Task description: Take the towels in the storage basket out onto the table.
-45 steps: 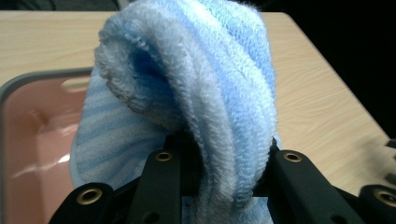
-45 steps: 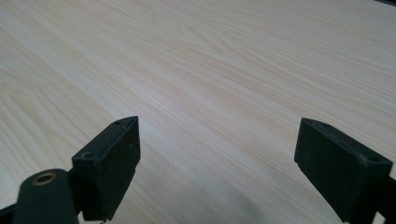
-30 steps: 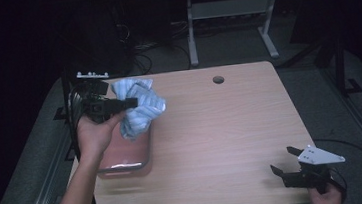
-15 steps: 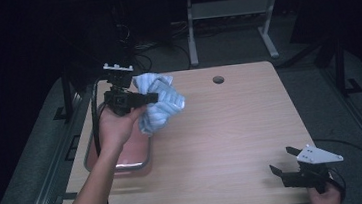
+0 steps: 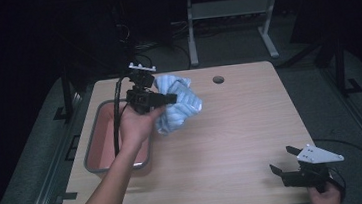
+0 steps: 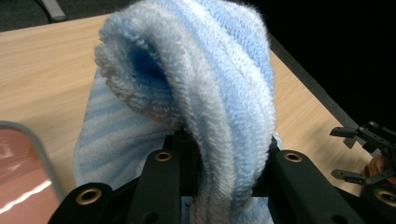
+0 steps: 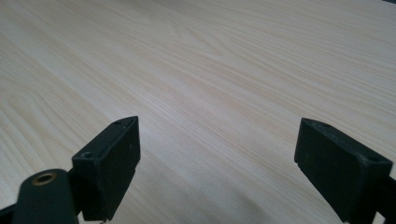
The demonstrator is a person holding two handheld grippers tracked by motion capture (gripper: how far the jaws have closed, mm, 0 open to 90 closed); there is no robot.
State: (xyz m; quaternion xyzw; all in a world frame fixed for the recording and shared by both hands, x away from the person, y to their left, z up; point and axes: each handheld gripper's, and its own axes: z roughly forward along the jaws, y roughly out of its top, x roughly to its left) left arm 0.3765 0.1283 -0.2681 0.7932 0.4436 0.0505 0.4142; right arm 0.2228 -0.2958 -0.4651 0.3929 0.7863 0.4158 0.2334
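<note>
Pinching a bunched fold, the left gripper (image 5: 168, 99) holds the blue towel (image 5: 182, 107) above the bench (image 5: 233, 147) beside the tray (image 5: 92, 135); soft, light, likely droopy. The right gripper's (image 5: 281, 166) fingers stand wide, empty.

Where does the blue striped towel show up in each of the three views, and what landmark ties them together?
High view: the towel is left of centre, bunched at the left gripper, beside the pink tub.
Left gripper view: it is in the centre, clamped between the black jaws.
Right gripper view: not in it.
Shared landmark: the wooden tabletop.
</note>
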